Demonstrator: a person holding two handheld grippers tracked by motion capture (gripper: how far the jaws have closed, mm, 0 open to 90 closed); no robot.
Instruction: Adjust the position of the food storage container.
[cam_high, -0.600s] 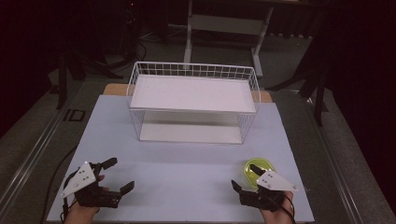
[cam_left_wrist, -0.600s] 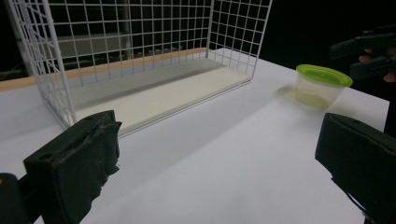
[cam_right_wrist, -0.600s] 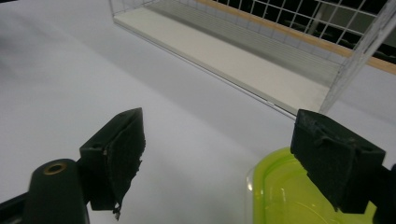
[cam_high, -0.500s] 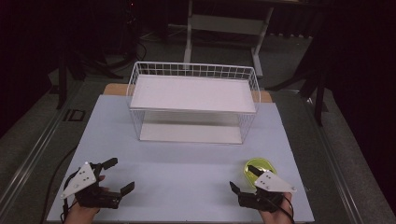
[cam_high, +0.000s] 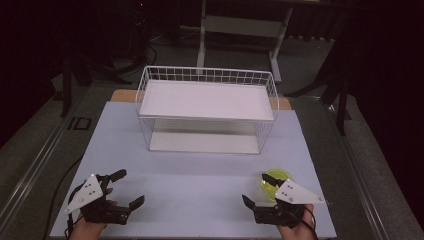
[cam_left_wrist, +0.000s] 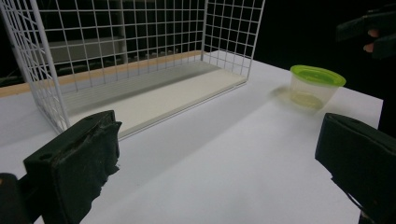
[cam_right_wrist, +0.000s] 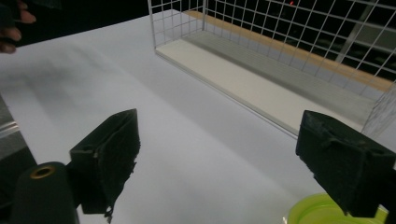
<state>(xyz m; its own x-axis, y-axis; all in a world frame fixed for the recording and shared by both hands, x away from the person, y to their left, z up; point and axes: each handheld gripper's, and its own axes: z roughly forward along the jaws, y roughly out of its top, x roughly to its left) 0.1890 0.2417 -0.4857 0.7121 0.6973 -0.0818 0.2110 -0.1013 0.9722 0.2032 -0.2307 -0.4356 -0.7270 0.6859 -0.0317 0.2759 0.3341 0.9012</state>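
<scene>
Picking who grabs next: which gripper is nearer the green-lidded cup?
Right. The right gripper is open and right beside the cup at the table's near right corner. The left gripper, also open, sits across the table at the near left.

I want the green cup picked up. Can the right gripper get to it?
Probably yes. The right gripper is open, right beside the cup, with nothing between them on the table.
</scene>
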